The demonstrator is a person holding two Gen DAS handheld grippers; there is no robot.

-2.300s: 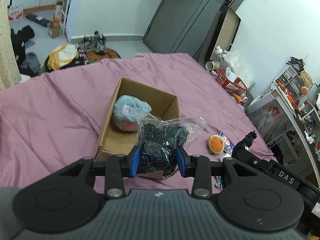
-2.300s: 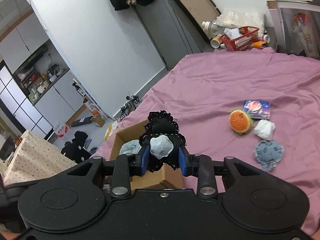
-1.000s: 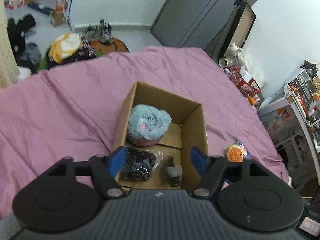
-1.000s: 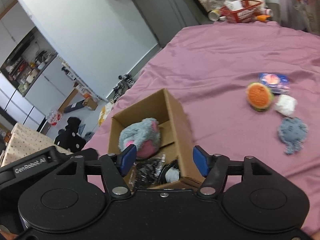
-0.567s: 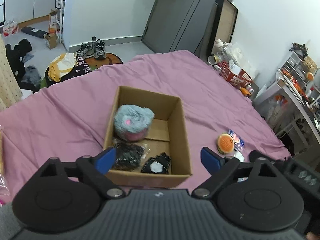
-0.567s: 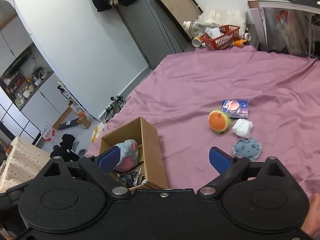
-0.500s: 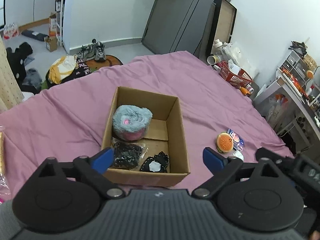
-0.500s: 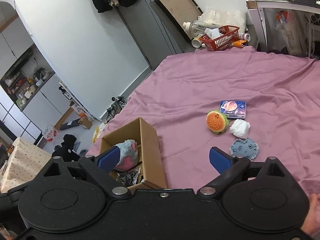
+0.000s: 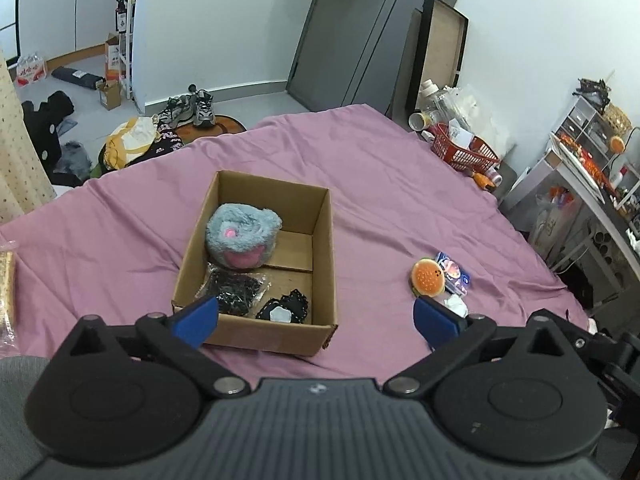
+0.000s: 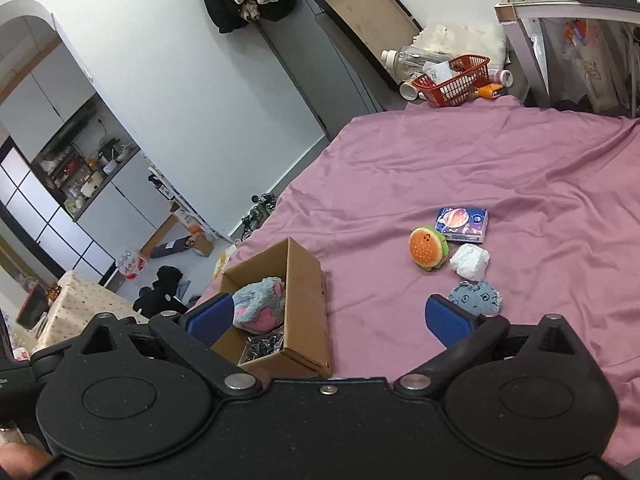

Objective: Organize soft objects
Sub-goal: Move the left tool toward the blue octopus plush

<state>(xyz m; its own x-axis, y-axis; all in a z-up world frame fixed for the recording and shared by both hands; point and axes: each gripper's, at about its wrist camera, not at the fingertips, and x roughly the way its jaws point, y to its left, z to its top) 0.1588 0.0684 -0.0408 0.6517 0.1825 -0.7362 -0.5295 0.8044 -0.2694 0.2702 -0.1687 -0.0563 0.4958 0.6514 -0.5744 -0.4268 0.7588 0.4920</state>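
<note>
Holding nothing now, the left gripper (image 9: 316,316) hangs with jaws spread above the box (image 9: 324,248), where the two dark bundles (image 9: 236,292) both grippers pinched seconds ago lie beside a grey plush (image 9: 242,236). Further right, the right gripper (image 10: 328,318), jaws also spread, faces the burger toy (image 10: 427,253), tissue (image 10: 470,262) and blue pouch (image 10: 476,298) left on the sheet (image 10: 520,168).

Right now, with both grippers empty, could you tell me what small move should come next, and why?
Probably move the open right gripper toward the burger toy. It lies on the sheet outside the box, which already holds three soft things.
</note>
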